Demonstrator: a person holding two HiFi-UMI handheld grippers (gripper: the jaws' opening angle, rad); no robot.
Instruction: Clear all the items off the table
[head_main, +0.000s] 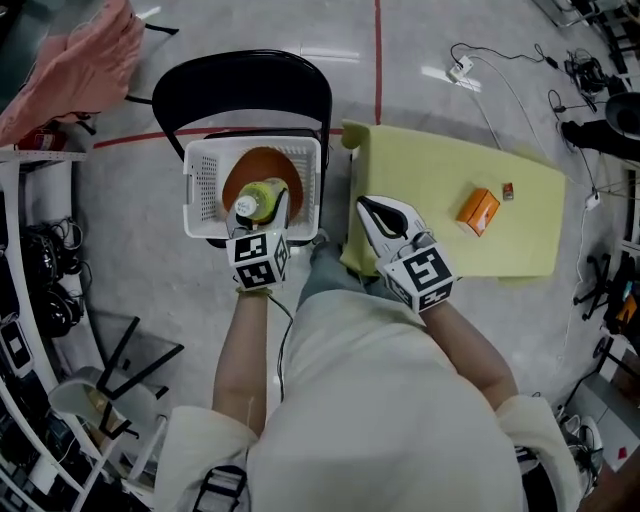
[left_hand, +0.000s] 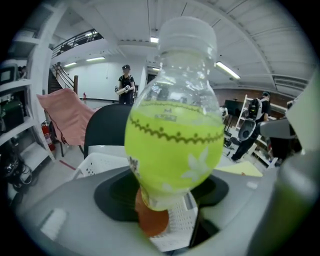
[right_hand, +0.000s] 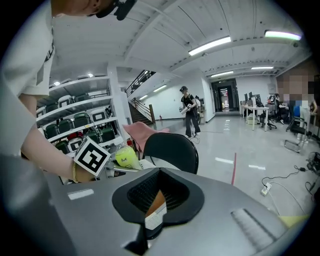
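Note:
A clear bottle of green drink (head_main: 264, 194) hangs over the white basket (head_main: 200, 186), and my left gripper (head_main: 259, 214) is shut on it. In the left gripper view the bottle (left_hand: 172, 145) fills the middle between the jaws, white cap uppermost, with the basket (left_hand: 100, 162) below it. An orange dish (head_main: 262, 165) lies inside the basket. A small orange box (head_main: 479, 211) and a tiny item (head_main: 508, 191) rest on the yellow table (head_main: 520, 240). My right gripper (head_main: 383, 222) hovers over the table's left end, shut, holding nothing. The right gripper view shows the bottle (right_hand: 127, 159) off to its left.
The basket sits on a black chair (head_main: 245, 90) left of the table. A pink cloth (head_main: 70, 60) hangs at the far left. Shelves and cables line the left side, and a power strip with cords (head_main: 462, 68) lies on the floor behind the table.

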